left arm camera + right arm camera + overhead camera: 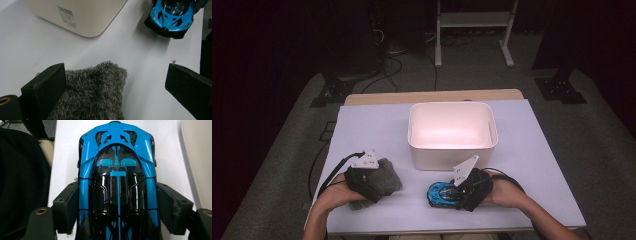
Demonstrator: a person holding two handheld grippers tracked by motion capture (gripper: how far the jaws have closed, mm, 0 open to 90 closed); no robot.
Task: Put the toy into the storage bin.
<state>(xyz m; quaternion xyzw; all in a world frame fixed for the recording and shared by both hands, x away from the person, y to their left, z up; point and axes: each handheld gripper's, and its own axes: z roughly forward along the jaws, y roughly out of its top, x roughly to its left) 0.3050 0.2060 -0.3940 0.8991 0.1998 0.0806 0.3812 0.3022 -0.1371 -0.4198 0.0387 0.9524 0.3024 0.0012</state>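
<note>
Right gripper (117, 207): jaws clamped on both sides of blue toy car (117, 182), which sat on the white table (372, 125) just before the tub | Left gripper (117, 82): jaws apart over grey fuzzy cloth (95, 92) | White tub (82, 15): barcode label (67, 17), print too small to read
</note>
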